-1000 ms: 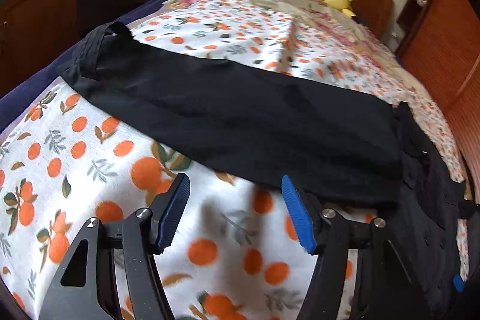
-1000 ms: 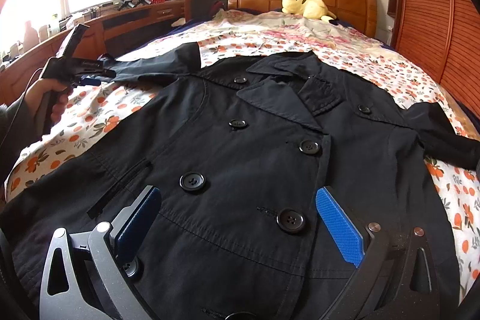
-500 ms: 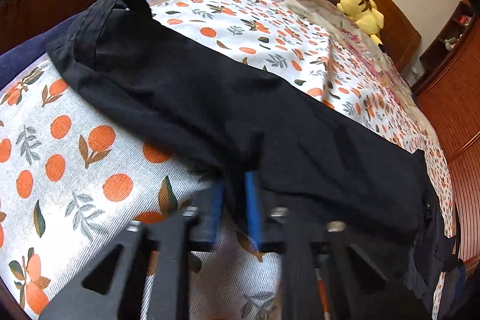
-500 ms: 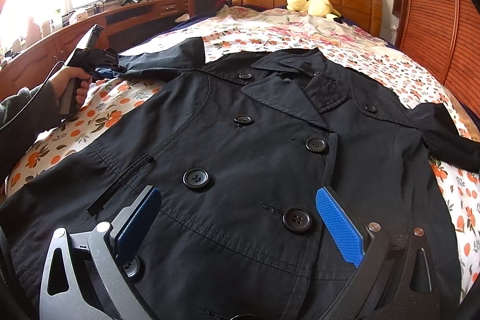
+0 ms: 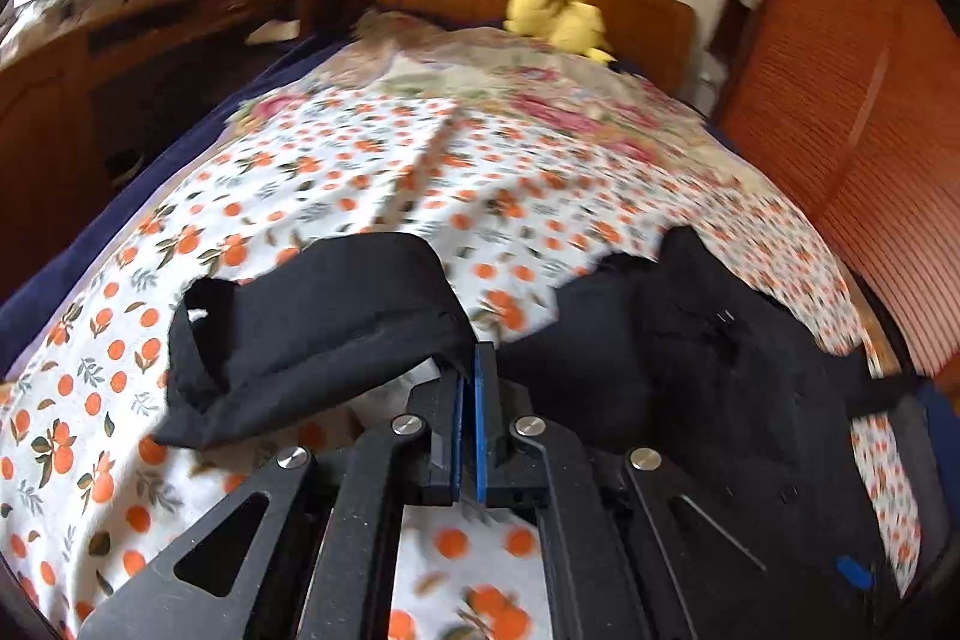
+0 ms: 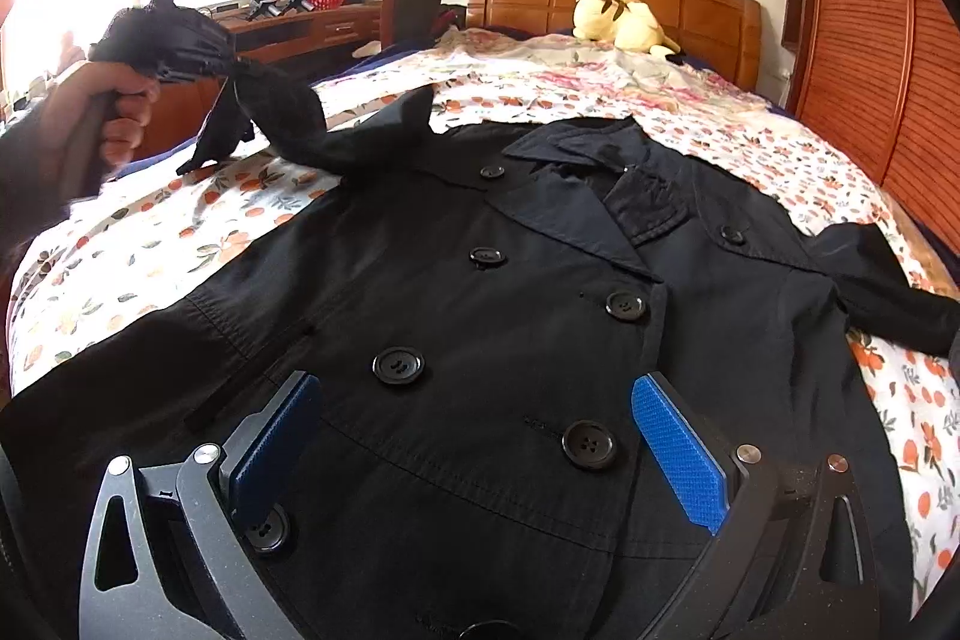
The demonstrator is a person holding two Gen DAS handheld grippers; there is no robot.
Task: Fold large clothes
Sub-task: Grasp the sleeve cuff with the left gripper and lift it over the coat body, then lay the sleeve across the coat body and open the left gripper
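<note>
Pinched between the closed blue pads of the left gripper (image 5: pixel 469 400), the limp black sleeve (image 5: pixel 312 334) is held off the orange-print bedsheet (image 5: pixel 336 172); rightward the black double-breasted coat (image 6: pixel 510 316) lies flat under the right gripper (image 6: pixel 480 460), whose jaws stand apart, empty

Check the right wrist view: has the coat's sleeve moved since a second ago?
Yes. The sleeve, clamped in the shut left gripper, has risen off the bedspread and now hangs in front of the desk.
</note>
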